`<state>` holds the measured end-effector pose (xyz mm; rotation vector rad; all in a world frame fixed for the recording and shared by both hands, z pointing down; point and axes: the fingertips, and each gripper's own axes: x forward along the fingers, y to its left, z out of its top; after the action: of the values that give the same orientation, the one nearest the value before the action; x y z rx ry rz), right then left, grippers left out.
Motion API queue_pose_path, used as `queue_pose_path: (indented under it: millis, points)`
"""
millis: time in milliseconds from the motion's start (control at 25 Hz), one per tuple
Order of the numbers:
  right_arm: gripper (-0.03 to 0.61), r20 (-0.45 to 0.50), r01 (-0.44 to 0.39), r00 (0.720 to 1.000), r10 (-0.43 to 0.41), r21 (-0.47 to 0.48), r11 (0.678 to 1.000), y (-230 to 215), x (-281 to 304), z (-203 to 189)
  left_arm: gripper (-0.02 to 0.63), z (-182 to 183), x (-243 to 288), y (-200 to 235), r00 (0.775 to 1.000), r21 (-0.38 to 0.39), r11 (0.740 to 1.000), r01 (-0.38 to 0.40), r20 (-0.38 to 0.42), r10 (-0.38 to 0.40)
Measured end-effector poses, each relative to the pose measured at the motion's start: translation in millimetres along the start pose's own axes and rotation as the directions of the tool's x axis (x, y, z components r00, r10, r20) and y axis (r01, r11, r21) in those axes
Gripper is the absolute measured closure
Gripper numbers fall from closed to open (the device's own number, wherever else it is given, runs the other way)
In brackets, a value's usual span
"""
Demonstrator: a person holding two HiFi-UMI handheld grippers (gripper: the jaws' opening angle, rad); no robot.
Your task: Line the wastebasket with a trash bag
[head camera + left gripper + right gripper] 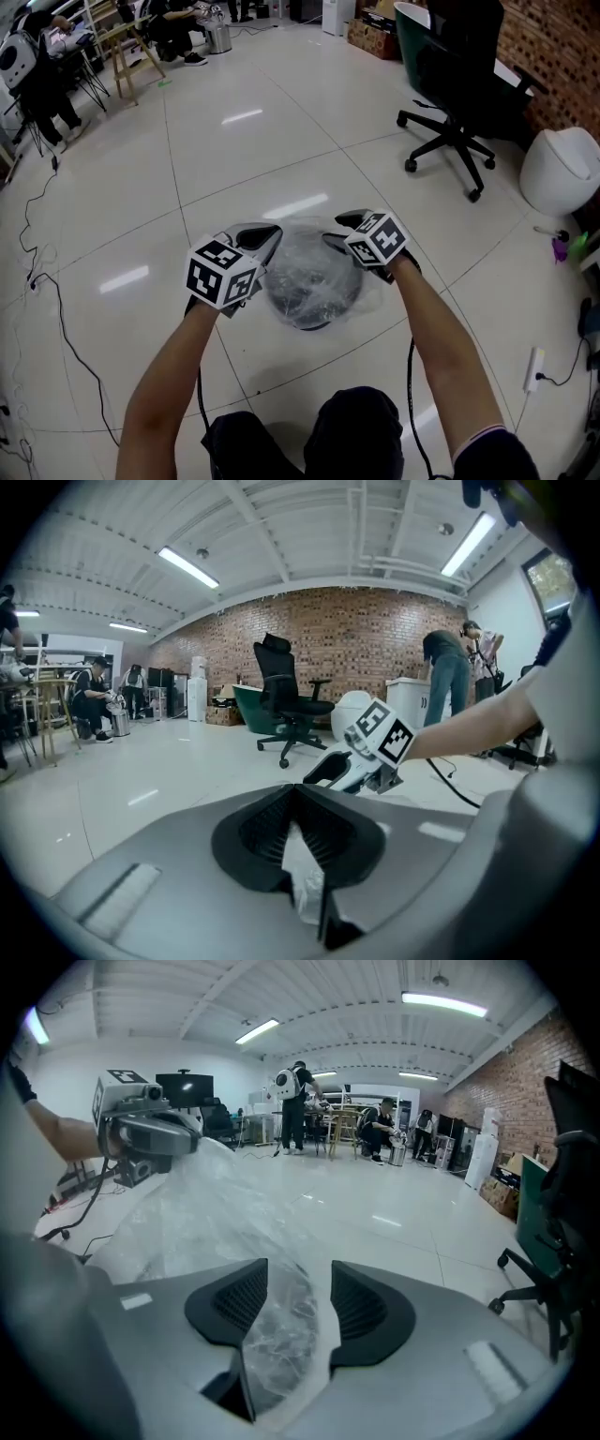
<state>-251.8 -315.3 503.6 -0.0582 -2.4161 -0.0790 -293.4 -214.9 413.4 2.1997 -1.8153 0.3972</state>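
We had the clear trash bag spread over the mouth of the dark wastebasket, which stood on the floor between our two grippers. Our left gripper was clamped tight on a fold of the film. Our right gripper had its jaws apart, with film lying loose between them. We judged the lining about half done: the rim wanted cuffing all round and the bag pressing down inside.

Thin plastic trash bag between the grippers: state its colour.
Clear, see-through trash bag; shows best in the right gripper view.
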Motion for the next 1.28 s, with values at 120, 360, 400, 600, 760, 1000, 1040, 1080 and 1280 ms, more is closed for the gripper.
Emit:
queue_pose_path:
  millis: [120, 360, 400, 600, 760, 1000, 1040, 1080, 1280]
  points:
    - [0.447, 0.006, 0.01, 1.0, -0.01, -0.02, 1.0, -1.3, 5.4, 3.0, 0.601, 2.7, -6.8, -3.1, 1.0, 0.014, 1.0, 0.012, 0.004, -0.012]
    - [0.577, 0.075, 0.001, 0.997, 0.003, -0.055, 0.998, 9.7, -8.6, 19.1, 0.601, -5.2, -16.0, 6.1, 1.0, 0.007, 1.0, -0.009, -0.011, 0.009]
    - [0.577, 0.087, 0.007, 0.996, -0.001, -0.06, 0.998, 11.3, -15.0, 20.5, 0.601, -7.7, -17.5, 6.8, 1.0, 0.004, 1.0, -0.012, -0.015, 0.012]
    - [0.577, 0.14, 0.058, 0.989, -0.045, -0.086, 0.995, 24.1, -55.9, 28.5, 0.601, -14.1, -28.2, -1.6, 1.0, -0.005, 1.0, 0.005, -0.014, -0.005]
    - [0.576, 0.158, 0.1, 0.984, -0.08, -0.122, 0.988, 50.1, -90.3, 22.6, 0.601, -23.9, -39.6, -22.9, 0.999, 0.018, 0.999, 0.042, -0.029, -0.041]
    - [0.576, 0.14, 0.155, 0.981, -0.138, -0.124, 0.98, 82.8, -110.3, -9.3, 0.601, -44.1, -48.9, -54.2, 0.996, 0.025, 0.996, 0.084, -0.033, -0.083]
    - [0.576, 0.137, 0.16, 0.98, -0.144, -0.116, 0.98, 87.2, -110.2, -15.4, 0.601, -49.6, -49.6, -58.2, 0.995, 0.026, 0.996, 0.088, -0.038, -0.087]
    - [0.576, 0.132, 0.163, 0.98, -0.148, -0.107, 0.981, 91.8, -109.3, -22.2, 0.601, -56.1, -50.4, -62.0, 0.995, 0.025, 0.996, 0.091, -0.045, -0.09]
    - [0.575, 0.138, 0.173, 0.977, -0.163, -0.066, 0.983, 111.0, -106.8, -46.6, 0.601, -82.0, -51.2, -75.0, 0.994, 0.024, 0.995, 0.092, -0.064, -0.09]
